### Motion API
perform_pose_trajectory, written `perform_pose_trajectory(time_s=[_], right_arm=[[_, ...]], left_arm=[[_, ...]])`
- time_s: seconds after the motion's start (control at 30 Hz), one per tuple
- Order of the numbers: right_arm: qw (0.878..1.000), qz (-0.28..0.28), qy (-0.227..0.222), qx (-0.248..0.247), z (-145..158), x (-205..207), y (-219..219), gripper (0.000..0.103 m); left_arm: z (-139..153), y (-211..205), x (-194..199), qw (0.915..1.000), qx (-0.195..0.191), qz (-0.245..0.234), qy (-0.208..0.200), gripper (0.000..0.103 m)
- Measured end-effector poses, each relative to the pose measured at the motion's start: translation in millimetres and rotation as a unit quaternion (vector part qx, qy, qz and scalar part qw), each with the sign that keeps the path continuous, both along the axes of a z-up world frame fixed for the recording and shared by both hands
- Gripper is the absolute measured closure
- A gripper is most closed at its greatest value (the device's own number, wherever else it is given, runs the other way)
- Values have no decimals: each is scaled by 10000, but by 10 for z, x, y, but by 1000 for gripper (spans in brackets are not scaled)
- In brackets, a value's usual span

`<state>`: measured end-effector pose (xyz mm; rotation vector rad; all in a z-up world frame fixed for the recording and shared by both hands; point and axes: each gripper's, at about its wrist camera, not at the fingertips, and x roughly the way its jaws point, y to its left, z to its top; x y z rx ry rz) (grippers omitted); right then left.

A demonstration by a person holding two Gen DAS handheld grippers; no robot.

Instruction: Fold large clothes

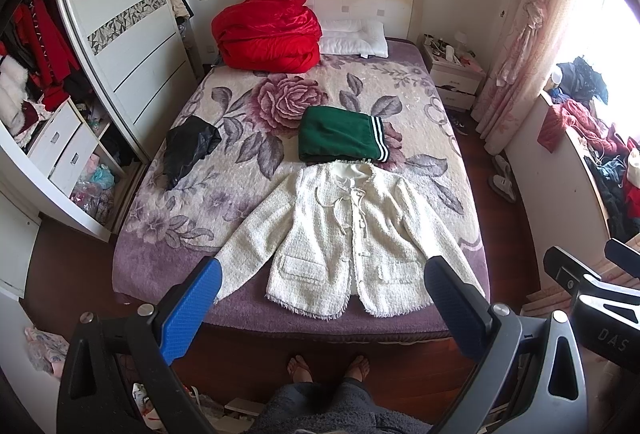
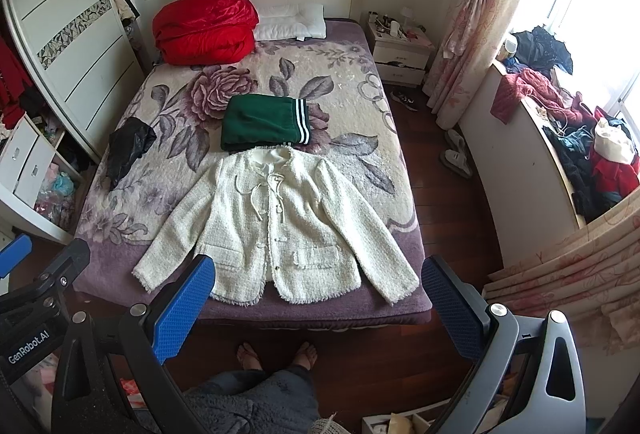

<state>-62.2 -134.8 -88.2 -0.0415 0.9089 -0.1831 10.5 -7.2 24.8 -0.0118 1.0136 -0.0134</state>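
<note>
A white tweed jacket [image 1: 344, 234] lies spread flat, front up, sleeves out, at the foot of the bed [image 1: 160, 266]; it also shows in the right wrist view [image 2: 280, 226]. A folded green garment [image 1: 340, 134] with white-striped cuffs lies just beyond its collar, also in the right wrist view [image 2: 262, 124]. My left gripper [image 1: 324, 274] is open and empty, held above the foot of the bed. My right gripper [image 2: 320, 270] is open and empty, held alongside it; part of it shows at the right edge of the left wrist view.
A black garment [image 1: 188, 150] lies on the bed's left side. A red quilt [image 1: 268, 30] and a white pillow [image 1: 354, 38] are at the headboard. A wardrobe [image 1: 112, 14] stands left, a nightstand [image 1: 452, 74] and a cluttered sill [image 2: 580, 138] right. The person's feet [image 1: 328, 366] are on the wooden floor.
</note>
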Motion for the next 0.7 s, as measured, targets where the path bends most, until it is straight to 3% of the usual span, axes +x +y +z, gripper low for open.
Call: perform_pose_trajectory(time_s=[0.17,0.3,0.4,0.53,0.67,0.7], right_arm=[[9998,-114,39,161,-22,87,-50,0],[9982,-426,55,427,-342,366,-233,0],[9914,-1005,279,788,-850,615,-564,0],[9673,-2024,615,1402,-1706,772,-1298,1],[9336,-2735,1007,2087,-2774,779,-2025,35],[9203,-2916,1097,2366,-3111,775,-2221,37]], left_arm=[[-61,6,275,9997,134,34,-208,0],[-299,11,483,9979,364,-54,-539,0],[-653,15,654,9973,439,-146,-575,0],[-1340,-63,950,9967,748,-116,-303,0],[-2028,-177,1220,9946,1027,29,122,0],[-2163,-186,1259,9939,1078,55,216,0]])
